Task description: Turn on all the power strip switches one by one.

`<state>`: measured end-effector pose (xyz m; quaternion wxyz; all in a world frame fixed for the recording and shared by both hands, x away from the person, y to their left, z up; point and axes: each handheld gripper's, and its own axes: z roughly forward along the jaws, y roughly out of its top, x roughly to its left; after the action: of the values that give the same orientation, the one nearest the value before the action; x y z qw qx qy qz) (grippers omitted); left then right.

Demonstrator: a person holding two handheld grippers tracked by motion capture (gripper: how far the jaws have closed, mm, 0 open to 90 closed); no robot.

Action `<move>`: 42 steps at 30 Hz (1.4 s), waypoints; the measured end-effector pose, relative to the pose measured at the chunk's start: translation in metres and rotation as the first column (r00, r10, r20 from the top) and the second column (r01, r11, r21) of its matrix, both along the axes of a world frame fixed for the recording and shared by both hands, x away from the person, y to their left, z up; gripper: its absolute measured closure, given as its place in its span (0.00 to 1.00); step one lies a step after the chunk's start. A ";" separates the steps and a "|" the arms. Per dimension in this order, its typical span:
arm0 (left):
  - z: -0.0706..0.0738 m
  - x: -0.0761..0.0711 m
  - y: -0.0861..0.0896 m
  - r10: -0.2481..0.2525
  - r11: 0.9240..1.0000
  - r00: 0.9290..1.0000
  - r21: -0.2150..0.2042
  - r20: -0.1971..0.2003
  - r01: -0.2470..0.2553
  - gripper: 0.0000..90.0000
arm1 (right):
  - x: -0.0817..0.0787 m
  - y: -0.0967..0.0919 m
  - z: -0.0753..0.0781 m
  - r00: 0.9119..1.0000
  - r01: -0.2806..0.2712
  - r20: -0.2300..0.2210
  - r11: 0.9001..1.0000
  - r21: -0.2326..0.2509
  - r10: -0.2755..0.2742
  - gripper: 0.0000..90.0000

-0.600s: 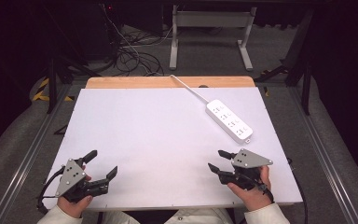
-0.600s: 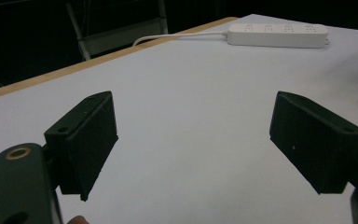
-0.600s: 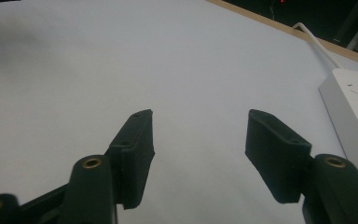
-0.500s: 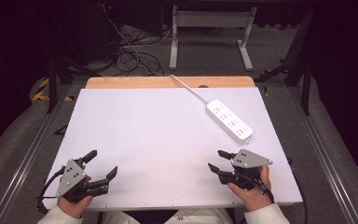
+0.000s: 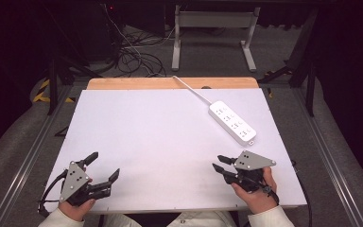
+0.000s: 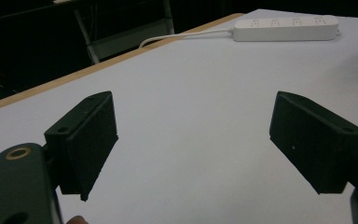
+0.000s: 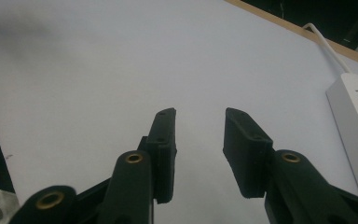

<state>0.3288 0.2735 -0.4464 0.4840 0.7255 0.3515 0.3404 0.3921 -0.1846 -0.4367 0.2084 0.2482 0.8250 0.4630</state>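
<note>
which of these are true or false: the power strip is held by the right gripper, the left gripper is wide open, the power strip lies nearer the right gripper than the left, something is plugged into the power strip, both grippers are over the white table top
1. The power strip is held by the right gripper. False: its jaws stand apart with nothing between them, and the strip lies on the table farther out.
2. The left gripper is wide open. True: nothing sits between its jaws.
3. The power strip lies nearer the right gripper than the left. True.
4. Something is plugged into the power strip. False: its sockets look bare; only its own white cable runs off the far edge.
5. Both grippers are over the white table top. True, near its front edge.
</note>
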 end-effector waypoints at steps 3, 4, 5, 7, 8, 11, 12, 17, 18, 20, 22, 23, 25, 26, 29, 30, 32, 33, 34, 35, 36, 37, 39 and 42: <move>0.000 0.000 0.000 0.003 1.000 1.000 0.009 0.005 -0.003 0.17 | 0.001 0.000 0.003 0.999 0.002 -0.034 1.000 -0.010 -0.002 0.82; 0.000 0.000 0.000 0.002 1.000 1.000 0.011 0.004 -0.002 0.17 | 0.003 -0.001 0.008 0.998 -0.001 -0.069 1.000 -0.015 0.000 0.91; 0.000 0.000 0.000 0.003 1.000 1.000 0.005 0.001 -0.003 0.17 | 0.005 -0.001 0.010 0.997 -0.010 -0.082 1.000 -0.017 0.008 0.95; 0.000 0.000 0.000 0.003 1.000 1.000 0.005 0.001 -0.003 0.17 | 0.008 -0.002 0.015 0.996 0.000 -0.094 1.000 -0.031 -0.002 1.00; 0.000 0.000 -0.001 0.004 1.000 1.000 0.005 -0.001 -0.004 0.17 | 0.010 -0.003 0.017 0.995 0.005 -0.102 0.999 -0.034 -0.009 1.00; -0.001 0.000 -0.001 0.004 1.000 1.000 0.006 -0.004 -0.004 0.17 | 0.013 -0.003 0.022 0.994 0.026 -0.106 0.999 -0.038 -0.030 1.00; 0.000 0.001 0.000 0.006 1.000 1.000 0.014 0.000 -0.006 0.17 | 0.015 -0.004 0.023 0.994 0.035 -0.102 0.999 -0.035 -0.038 1.00; -0.001 0.000 -0.001 0.003 1.000 1.000 0.006 -0.009 -0.003 0.17 | 0.021 -0.008 0.036 0.992 0.045 -0.117 0.999 -0.030 -0.048 1.00; -0.001 0.000 -0.001 0.003 1.000 1.000 0.006 -0.009 -0.003 0.17 | 0.023 -0.008 0.038 0.991 0.047 -0.121 0.998 -0.039 -0.051 1.00; -0.001 0.000 -0.001 0.003 1.000 1.000 0.006 -0.009 -0.003 0.17 | 0.025 -0.008 0.042 0.990 0.056 -0.124 0.997 -0.056 -0.062 1.00; -0.001 0.000 -0.002 0.003 1.000 1.000 0.007 -0.009 -0.003 0.17 | 0.028 -0.009 0.045 0.990 0.064 -0.122 0.996 -0.067 -0.072 1.00; -0.001 0.000 -0.001 0.002 1.000 1.000 0.007 -0.010 -0.002 0.17 | 0.028 -0.009 0.045 0.990 0.064 -0.122 0.996 -0.067 -0.072 1.00; -0.001 0.000 -0.001 0.001 1.000 1.000 0.007 -0.012 -0.001 0.17 | 0.035 -0.011 0.051 0.989 0.068 -0.126 0.996 -0.065 -0.076 1.00; -0.001 0.000 -0.002 0.001 1.000 1.000 0.007 -0.012 -0.001 0.17 | 0.035 -0.011 0.051 0.989 0.068 -0.126 0.996 -0.065 -0.076 1.00; -0.001 0.000 -0.001 0.003 1.000 1.000 0.008 -0.012 -0.003 0.17 | 0.042 -0.013 0.055 0.988 0.077 -0.130 0.994 -0.075 -0.087 1.00; -0.001 0.000 -0.001 0.003 1.000 1.000 0.009 -0.012 -0.003 0.17 | 0.047 -0.014 0.057 0.987 0.082 -0.130 0.993 -0.084 -0.092 1.00; -0.001 0.000 -0.001 0.003 1.000 1.000 0.016 -0.009 -0.003 0.17 | 0.053 -0.016 0.058 0.985 0.093 -0.138 0.991 -0.091 -0.105 1.00; -0.001 0.000 -0.001 0.004 1.000 1.000 0.016 -0.010 -0.003 0.17 | 0.055 -0.016 0.059 0.984 0.097 -0.139 0.991 -0.093 -0.109 1.00; -0.001 0.000 -0.001 0.004 1.000 1.000 0.010 -0.013 -0.004 0.17 | 0.058 -0.017 0.060 0.983 0.105 -0.143 0.990 -0.095 -0.118 1.00; -0.001 0.000 -0.001 0.004 1.000 1.000 0.018 -0.010 -0.004 0.17 | 0.064 -0.020 0.062 0.980 0.123 -0.143 0.987 -0.099 -0.137 1.00; -0.001 0.000 -0.001 0.004 1.000 1.000 0.013 -0.012 -0.004 0.17 | 0.064 -0.020 0.062 0.980 0.123 -0.143 0.987 -0.099 -0.137 1.00; -0.001 0.000 -0.001 0.004 1.000 1.000 0.011 -0.011 -0.004 0.17 | 0.070 -0.022 0.063 0.977 0.138 -0.153 0.986 -0.094 -0.151 1.00; -0.001 0.000 -0.001 0.003 1.000 1.000 0.015 -0.011 -0.003 0.17 | 0.075 -0.025 0.064 0.973 0.153 -0.160 0.984 -0.092 -0.167 1.00; -0.002 0.000 -0.001 0.006 1.000 1.000 0.013 -0.011 -0.006 0.17 | 0.083 -0.028 0.063 0.965 0.188 -0.166 0.978 -0.094 -0.202 1.00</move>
<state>0.3290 0.2721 -0.4481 0.4763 0.7295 0.3541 0.3399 0.4751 -0.2125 -0.3735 0.1892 0.3595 0.8289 0.3846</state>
